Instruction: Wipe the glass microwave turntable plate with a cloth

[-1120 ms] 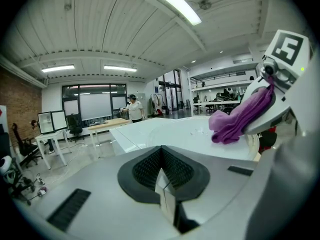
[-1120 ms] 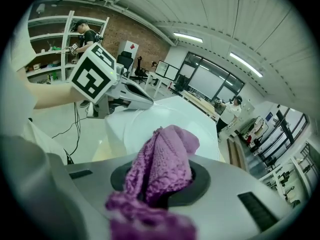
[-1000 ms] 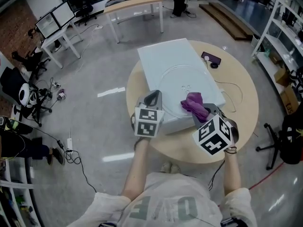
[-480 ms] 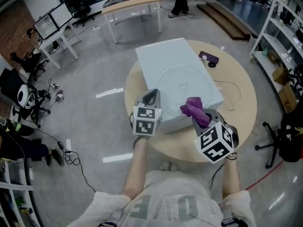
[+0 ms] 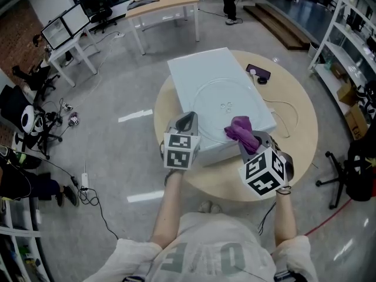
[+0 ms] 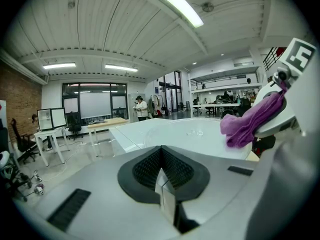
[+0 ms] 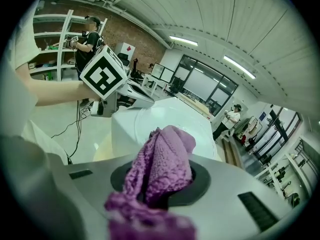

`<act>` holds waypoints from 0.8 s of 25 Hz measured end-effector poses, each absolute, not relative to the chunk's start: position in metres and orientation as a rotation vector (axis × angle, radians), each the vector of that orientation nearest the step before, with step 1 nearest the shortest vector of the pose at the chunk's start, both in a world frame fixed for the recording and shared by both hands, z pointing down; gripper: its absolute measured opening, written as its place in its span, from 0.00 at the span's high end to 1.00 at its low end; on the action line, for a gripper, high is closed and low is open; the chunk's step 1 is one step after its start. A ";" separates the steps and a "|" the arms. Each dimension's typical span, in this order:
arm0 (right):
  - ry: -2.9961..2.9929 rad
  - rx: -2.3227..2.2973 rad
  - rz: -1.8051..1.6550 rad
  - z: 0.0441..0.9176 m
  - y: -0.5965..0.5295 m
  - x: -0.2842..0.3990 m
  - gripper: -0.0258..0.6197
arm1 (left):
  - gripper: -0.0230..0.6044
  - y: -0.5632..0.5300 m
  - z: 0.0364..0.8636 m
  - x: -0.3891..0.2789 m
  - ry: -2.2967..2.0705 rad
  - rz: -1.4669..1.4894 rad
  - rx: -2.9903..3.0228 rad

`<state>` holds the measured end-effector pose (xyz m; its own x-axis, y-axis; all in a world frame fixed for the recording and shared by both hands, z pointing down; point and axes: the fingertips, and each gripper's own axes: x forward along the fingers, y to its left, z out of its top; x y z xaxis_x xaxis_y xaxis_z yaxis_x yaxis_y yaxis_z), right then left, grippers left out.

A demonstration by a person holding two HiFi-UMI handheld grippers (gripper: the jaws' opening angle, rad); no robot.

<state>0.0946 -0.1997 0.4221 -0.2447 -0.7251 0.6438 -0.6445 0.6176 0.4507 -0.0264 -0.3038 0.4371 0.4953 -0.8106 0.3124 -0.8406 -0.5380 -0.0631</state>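
Jaws on the left gripper point(image 5: 187, 121) are pressed together on nothing, its tip at the 7 o'clock corner of the white box point(image 5: 194, 75) that sits on the round desk point(image 5: 296, 151). On top of that box the glass turntable plate point(image 5: 226, 104) lies flat, toward the near side. At the plate's 5 o'clock rim the right gripper point(image 5: 251, 140) clamps a bunched purple cloth point(image 5: 239, 127); whether the cloth touches the glass cannot be told.
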 end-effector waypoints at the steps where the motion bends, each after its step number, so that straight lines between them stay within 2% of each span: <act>1: -1.964 1.090 -0.114 0.423 -0.203 0.097 0.88 | 0.96 -0.304 0.438 -0.026 -1.460 0.465 2.631; 10: -2.013 1.153 -0.108 0.402 -0.233 0.114 0.88 | 0.96 -0.302 0.444 -0.021 -1.450 0.434 2.619; 16: -2.029 1.332 -0.186 0.355 -0.334 0.128 0.88 | 0.96 -0.302 0.445 -0.020 -1.449 0.442 2.618; 20: -1.952 1.323 -0.171 0.378 -0.397 0.136 0.89 | 0.96 -0.301 0.445 -0.017 -1.450 0.451 2.619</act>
<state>0.1364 -0.3970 0.3779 -0.1767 -0.8423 0.5092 -0.7408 0.4545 0.4946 -0.0174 -0.3010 0.4446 0.4982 -0.8092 0.3115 -0.8431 -0.5359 -0.0437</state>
